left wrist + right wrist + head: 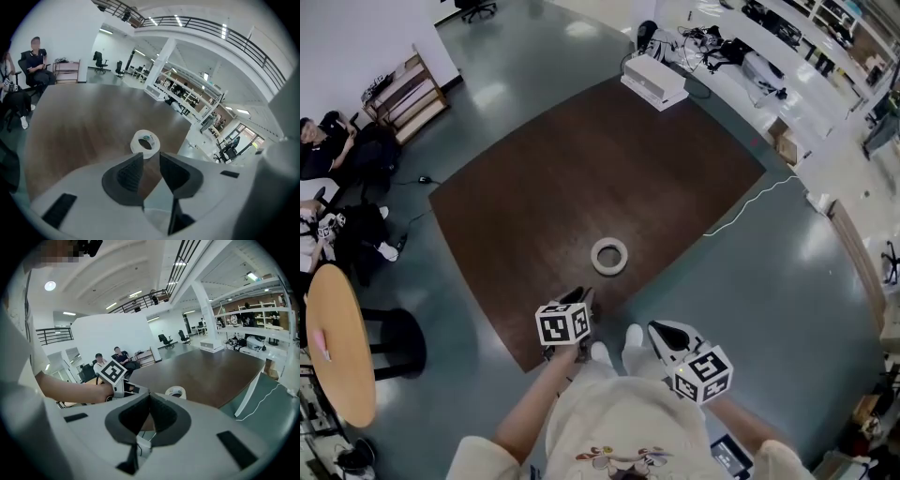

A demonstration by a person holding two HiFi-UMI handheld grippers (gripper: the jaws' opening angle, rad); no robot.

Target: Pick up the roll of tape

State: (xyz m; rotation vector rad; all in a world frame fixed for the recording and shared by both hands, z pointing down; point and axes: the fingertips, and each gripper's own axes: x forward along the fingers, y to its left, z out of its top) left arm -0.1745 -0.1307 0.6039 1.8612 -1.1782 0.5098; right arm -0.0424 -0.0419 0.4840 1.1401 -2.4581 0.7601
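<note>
The roll of tape, a white ring lying flat, rests on the dark brown floor mat a short way ahead of my shoes. My left gripper hovers just short of it and points down at it. In the left gripper view the roll of tape lies right beyond the left gripper, whose jaws stand apart with nothing between them. My right gripper hangs further back at the right, off the mat. In its own view the right gripper has its tips together, and the tape lies ahead.
A white box stands at the mat's far corner and a white cable trails off its right edge. At the left are a round wooden table, a black stool, seated people and a low shelf.
</note>
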